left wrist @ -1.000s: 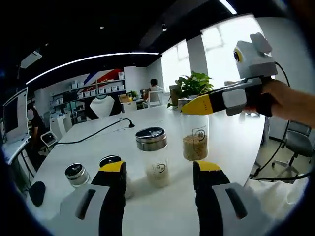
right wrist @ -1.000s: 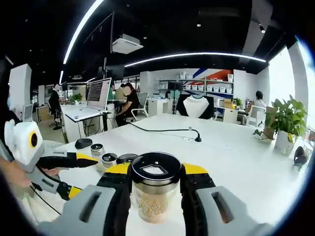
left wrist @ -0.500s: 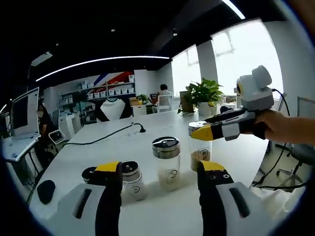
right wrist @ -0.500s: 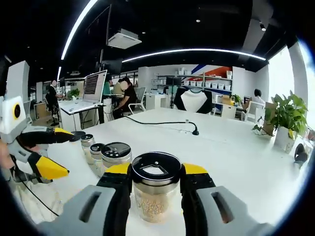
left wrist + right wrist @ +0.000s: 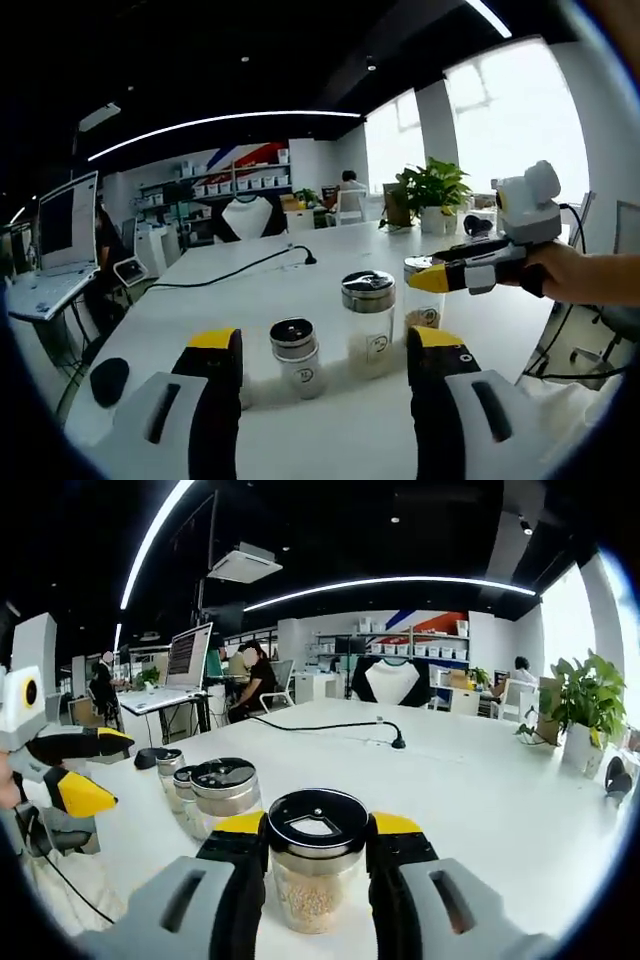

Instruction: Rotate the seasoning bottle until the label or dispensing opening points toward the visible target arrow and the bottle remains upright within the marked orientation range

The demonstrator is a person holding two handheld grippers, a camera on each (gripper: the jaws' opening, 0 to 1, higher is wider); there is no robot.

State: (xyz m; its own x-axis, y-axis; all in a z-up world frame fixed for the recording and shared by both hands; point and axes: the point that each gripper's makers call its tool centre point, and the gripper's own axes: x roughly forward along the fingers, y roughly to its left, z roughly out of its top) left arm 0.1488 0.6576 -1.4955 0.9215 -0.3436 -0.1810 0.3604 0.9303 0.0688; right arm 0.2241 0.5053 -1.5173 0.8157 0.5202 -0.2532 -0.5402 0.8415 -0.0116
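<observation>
My right tongs [image 5: 318, 855] clamp the seasoning bottle [image 5: 318, 865] upright on the counter [image 5: 480, 780], my left tongs [image 5: 328, 350] hang open; twisting carelessly could tip it into the steel-lidded jar [image 5: 224, 792] just beside it

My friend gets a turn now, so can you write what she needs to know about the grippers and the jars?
Right hand-held gripper: shut on the grain jar, which is upright with its black lid on.
Left hand-held gripper: open, holding nothing, hovering over the white table.
Ahead of the left one stand a small jar and a taller jar; the grain jar stands beside the taller one.
Done: the grain jar is gripped.
Left: turn it to the arrow. I can't see an arrow or marks, so I can't tell how far to turn.
</observation>
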